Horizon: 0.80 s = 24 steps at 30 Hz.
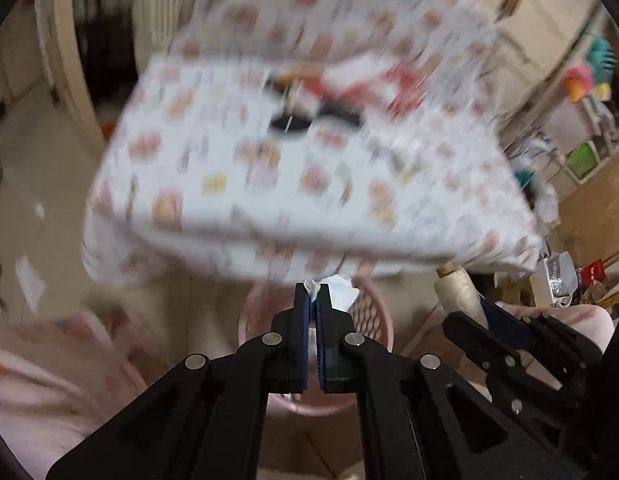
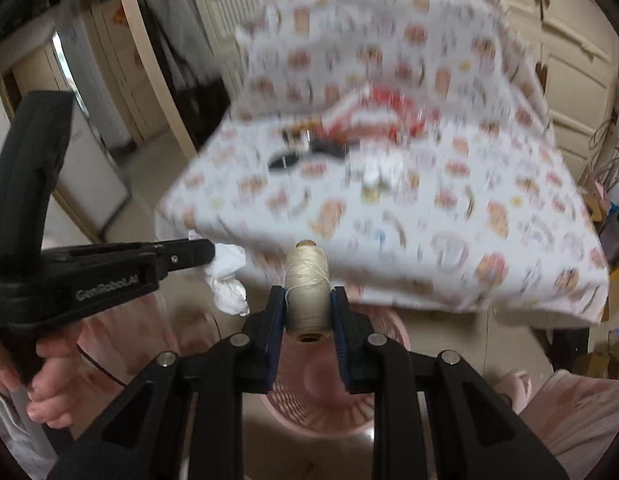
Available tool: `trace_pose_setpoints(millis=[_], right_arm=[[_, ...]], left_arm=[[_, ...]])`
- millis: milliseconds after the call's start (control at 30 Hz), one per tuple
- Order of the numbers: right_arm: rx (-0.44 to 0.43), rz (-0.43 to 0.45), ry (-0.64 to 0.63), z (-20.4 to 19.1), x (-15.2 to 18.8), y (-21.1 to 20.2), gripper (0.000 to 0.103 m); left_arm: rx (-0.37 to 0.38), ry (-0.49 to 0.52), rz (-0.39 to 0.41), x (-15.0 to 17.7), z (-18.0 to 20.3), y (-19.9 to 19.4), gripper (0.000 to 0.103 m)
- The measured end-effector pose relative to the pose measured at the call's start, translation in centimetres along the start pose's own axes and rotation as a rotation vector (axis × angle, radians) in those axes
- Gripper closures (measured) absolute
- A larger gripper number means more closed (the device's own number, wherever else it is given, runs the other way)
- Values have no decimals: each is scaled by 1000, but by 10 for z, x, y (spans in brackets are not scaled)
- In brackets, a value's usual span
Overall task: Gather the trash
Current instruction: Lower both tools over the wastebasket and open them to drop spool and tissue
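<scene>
A worktop (image 2: 449, 240) under a white cloth printed with small pictures fills the middle of both views, blurred. Cream panelled doors (image 2: 569, 60) stand in the upper right of the right wrist view. Cardboard boxes (image 1: 593, 196) and a green bin (image 1: 583, 160) crowd the right edge of the left wrist view.

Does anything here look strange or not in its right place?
One thing: the right gripper holds a spool of cream thread over the pink basket. The spool looks nearly full, odd for trash. The left gripper pinches a crumpled white tissue, which fits.
</scene>
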State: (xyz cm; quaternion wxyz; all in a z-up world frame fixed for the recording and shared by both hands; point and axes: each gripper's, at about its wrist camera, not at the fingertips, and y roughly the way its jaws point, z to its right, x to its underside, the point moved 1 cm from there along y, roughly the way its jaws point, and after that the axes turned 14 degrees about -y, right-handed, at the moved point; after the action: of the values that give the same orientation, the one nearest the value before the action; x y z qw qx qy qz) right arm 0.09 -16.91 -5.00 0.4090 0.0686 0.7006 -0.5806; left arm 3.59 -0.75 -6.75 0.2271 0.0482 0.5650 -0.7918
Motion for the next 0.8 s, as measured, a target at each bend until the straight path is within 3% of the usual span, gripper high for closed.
trace_pose_setpoints(millis=[267,500,600,700,800], right_arm=[[-26,-163,63,18,25,52,82],[-91,-339,163,35,57,105,82],[-115,-424,207,42,76,128,82],[-126,-494,256,48,92,143,82],[-123,-551,282,51,105,152,82]], left_arm=[[-77,-5,-125,0,-2,46,101],[-123,-46,-313,7,-18,102,101],[-102,-126,-432,16,-34,125,101],[-187,-102,-435,22,-41,134,101],[-182,-74,-469,30,-40,137,101]])
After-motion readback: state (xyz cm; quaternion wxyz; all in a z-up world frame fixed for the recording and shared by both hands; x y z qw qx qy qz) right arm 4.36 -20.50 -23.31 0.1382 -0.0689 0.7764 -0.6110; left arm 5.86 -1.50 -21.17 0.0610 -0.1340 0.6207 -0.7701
